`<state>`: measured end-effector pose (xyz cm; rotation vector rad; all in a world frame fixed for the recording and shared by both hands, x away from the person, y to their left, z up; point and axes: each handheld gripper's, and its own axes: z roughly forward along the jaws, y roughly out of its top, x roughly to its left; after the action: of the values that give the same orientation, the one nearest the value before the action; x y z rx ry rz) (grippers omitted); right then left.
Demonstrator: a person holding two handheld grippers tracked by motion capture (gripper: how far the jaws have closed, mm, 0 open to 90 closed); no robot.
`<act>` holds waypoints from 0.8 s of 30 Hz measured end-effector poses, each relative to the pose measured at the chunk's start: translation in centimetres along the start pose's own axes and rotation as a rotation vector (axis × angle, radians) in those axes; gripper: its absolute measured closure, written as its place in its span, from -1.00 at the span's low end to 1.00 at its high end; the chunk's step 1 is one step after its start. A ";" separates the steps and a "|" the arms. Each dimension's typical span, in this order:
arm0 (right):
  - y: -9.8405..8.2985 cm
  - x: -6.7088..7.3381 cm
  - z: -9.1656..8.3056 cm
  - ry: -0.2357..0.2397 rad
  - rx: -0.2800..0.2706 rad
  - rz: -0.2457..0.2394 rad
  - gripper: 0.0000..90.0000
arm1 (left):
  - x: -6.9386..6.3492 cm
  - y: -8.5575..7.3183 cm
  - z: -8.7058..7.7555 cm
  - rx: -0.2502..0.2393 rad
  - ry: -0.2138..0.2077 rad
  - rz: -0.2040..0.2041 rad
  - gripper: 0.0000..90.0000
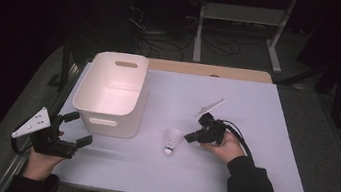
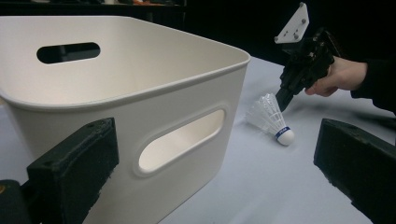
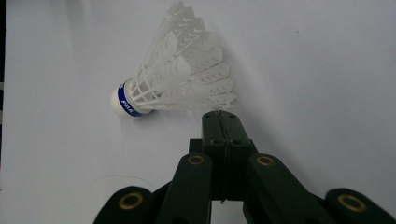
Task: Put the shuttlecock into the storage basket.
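Clearly visible just right of the white bin (image 1: 111,92), a shuttlecock (image 1: 171,140) lies on its side on the pale table (image 1: 250,158), cork end toward the person and feather skirt toward the bin's far side. The right gripper (image 1: 188,138), held just right of the shuttlecock, is seen with its jaws pressed together, tips at the skirt's rim; whether a feather edge is pinched between them cannot be told. The left gripper (image 1: 77,128) is held at the bin's near left corner with its jaws spread wide and nothing between them. The bin is seen to be empty. The shuttlecock is judged very light and easily nudged or rolled along the table by a stray touch. Its skirt looks thin and springy, likely to be bent or crushed under a hard squeeze, while the rounded cork (image 3: 122,101) with its blue band looks firmer but slippery. A gentle hold low on the skirt, near the cork, is judged safest.
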<state>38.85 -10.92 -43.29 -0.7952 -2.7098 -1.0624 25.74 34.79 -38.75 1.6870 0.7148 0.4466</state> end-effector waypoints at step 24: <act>1.7 0.5 1.3 0.009 0.000 -0.030 0.97 | 0.0 0.0 0.0 -0.002 -0.004 -0.001 -1.00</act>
<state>39.42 -8.79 -43.10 -0.7498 -2.7222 -1.0701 25.75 34.77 -38.74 1.6854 0.7123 0.4434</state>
